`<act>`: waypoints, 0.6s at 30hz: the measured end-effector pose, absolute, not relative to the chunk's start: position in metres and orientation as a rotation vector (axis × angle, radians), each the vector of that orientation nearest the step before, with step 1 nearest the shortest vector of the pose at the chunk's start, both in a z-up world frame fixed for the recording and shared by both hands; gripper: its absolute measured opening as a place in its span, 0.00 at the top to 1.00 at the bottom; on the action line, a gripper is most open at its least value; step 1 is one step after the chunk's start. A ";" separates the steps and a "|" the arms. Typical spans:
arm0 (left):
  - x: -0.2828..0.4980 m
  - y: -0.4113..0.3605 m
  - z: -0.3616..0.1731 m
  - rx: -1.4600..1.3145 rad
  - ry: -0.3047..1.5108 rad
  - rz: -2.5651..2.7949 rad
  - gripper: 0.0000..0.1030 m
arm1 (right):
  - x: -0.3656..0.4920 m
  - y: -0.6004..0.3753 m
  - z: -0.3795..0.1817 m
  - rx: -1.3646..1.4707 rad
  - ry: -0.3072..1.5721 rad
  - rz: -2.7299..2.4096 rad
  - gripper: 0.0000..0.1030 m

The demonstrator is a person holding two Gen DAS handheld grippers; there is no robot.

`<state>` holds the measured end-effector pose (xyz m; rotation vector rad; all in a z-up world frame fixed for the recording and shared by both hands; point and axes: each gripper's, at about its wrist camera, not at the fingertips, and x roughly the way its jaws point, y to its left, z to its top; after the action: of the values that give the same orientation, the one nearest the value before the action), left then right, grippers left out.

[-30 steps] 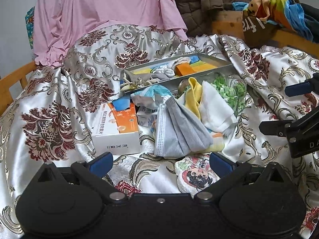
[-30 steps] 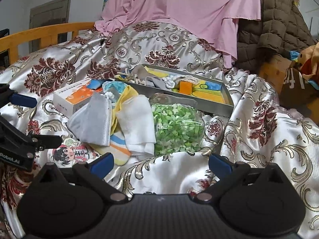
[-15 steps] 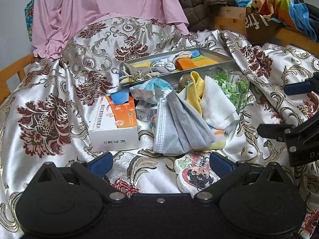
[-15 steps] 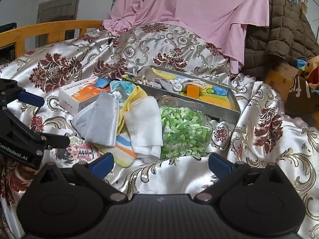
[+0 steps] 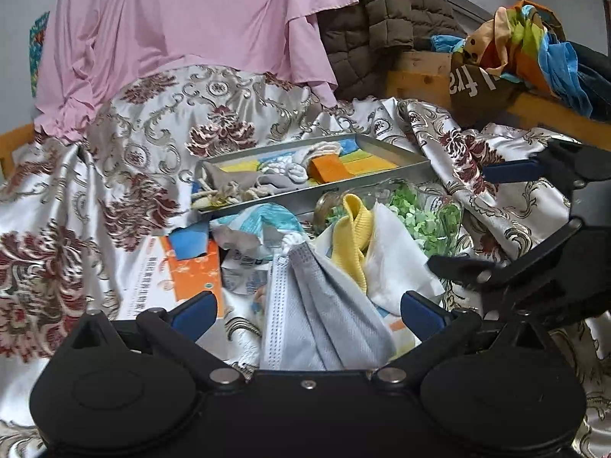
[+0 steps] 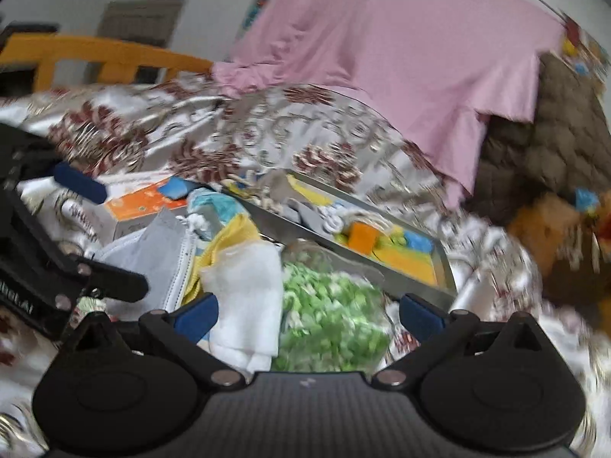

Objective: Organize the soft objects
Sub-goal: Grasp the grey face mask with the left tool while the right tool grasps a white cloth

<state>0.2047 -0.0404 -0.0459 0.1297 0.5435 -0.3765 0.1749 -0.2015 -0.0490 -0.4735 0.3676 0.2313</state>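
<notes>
Hovering low over the heap, the left gripper (image 5: 307, 313) has its jaws spread wide and empty, with the grey face mask (image 5: 320, 320) lying directly between and ahead of them. The right gripper (image 6: 307, 315) is likewise wide open and holds nothing, sitting just over the white cloth (image 6: 248, 301) and the bag of green bits (image 6: 332, 313); its view is blurred, so fine detail there is uncertain. Taking the mask as the landmark, a yellow knit piece (image 5: 355, 236) and the white cloth lie just beside it on the right, the bag of green bits sits beyond those, and an orange-and-white box (image 5: 183, 271) lies just to its left. A crumpled blue-and-white wrapper (image 5: 263, 225) rests just behind the mask, and farther back still is the grey tray (image 5: 404, 152), already holding rope, a grey cloth and coloured sponges. All of it sits on a shiny patterned bedspread (image 5: 76, 229). The mask looks very light, limp and pleated, so it will likely fold and dangle when lifted; pinching the bunched upper edge near its ear loops, or a thick fold of the body, should hold better than a single flat layer. The slick bedspread could let it slide as the jaws close.
</notes>
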 end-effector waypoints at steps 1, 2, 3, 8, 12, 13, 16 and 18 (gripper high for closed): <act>0.207 -0.041 -0.047 0.126 0.550 -0.382 0.04 | 0.178 -0.199 -0.051 -0.500 0.365 0.251 0.00; 0.210 -0.041 -0.048 0.123 0.556 -0.388 0.05 | 0.180 -0.195 -0.054 -0.526 0.365 0.263 0.01; 0.212 -0.040 -0.050 0.121 0.562 -0.393 0.06 | 0.183 -0.190 -0.057 -0.557 0.364 0.267 0.01; 0.222 -0.030 -0.051 0.031 0.585 -0.417 0.13 | 0.195 -0.176 -0.068 -0.638 0.363 0.305 0.07; 0.229 -0.029 -0.050 -0.007 0.592 -0.457 0.20 | 0.204 -0.166 -0.076 -0.699 0.355 0.325 0.16; 0.232 -0.029 -0.051 -0.014 0.604 -0.463 0.23 | 0.206 -0.166 -0.077 -0.707 0.359 0.328 0.19; 0.237 -0.027 -0.056 -0.044 0.641 -0.477 0.33 | 0.213 -0.164 -0.080 -0.705 0.382 0.337 0.26; 0.238 -0.025 -0.059 -0.056 0.652 -0.475 0.41 | 0.214 -0.165 -0.081 -0.703 0.389 0.343 0.31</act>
<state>0.2385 -0.0251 -0.0587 -0.0562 0.6516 -0.4745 0.2142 -0.1653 -0.0814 -0.7026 0.3891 0.3433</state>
